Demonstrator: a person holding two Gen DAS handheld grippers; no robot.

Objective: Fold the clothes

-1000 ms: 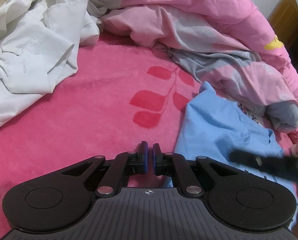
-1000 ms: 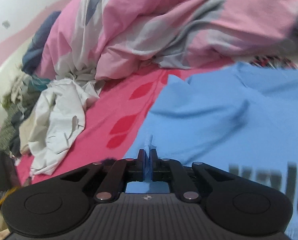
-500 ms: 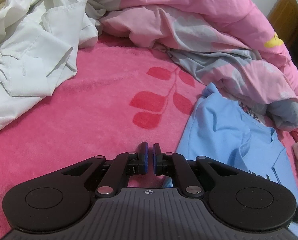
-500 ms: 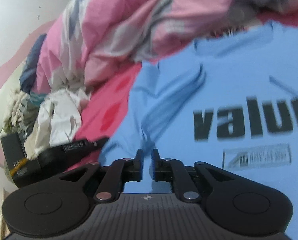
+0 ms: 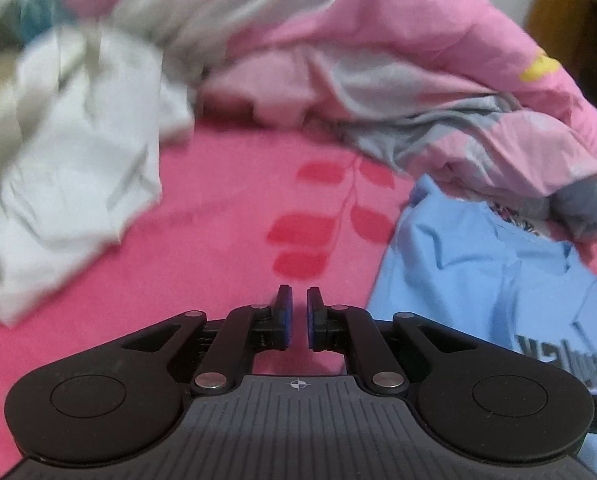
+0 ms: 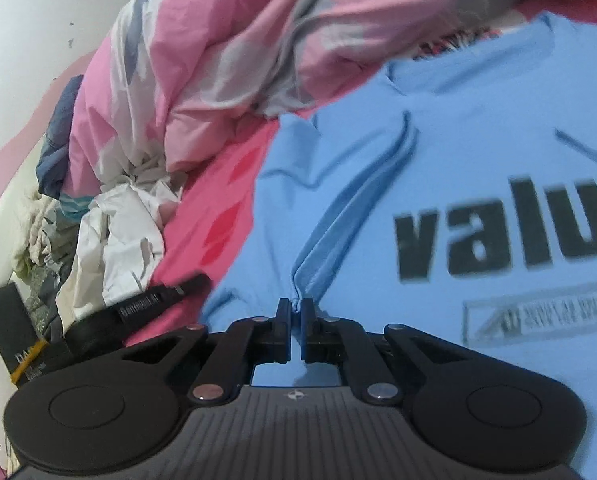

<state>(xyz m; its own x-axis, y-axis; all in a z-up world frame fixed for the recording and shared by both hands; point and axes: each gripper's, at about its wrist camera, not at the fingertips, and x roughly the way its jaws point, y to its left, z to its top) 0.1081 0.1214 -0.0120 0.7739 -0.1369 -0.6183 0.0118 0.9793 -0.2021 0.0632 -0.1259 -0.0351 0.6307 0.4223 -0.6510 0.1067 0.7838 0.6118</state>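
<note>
I see my right gripper (image 6: 296, 305) pinching a fold of the blue T-shirt (image 6: 438, 168) — spread on the pink blanket (image 5: 202, 240); left gripper (image 5: 297, 300) pressed together, empty. Quilt (image 5: 378, 60) heaped behind.

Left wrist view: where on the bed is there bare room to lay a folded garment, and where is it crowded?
The bare pink blanket is free between the white garment on the left, the pink quilt behind and the blue T-shirt on the right. Crowded: the back and left edge, heaped with quilt and clothes.
</note>
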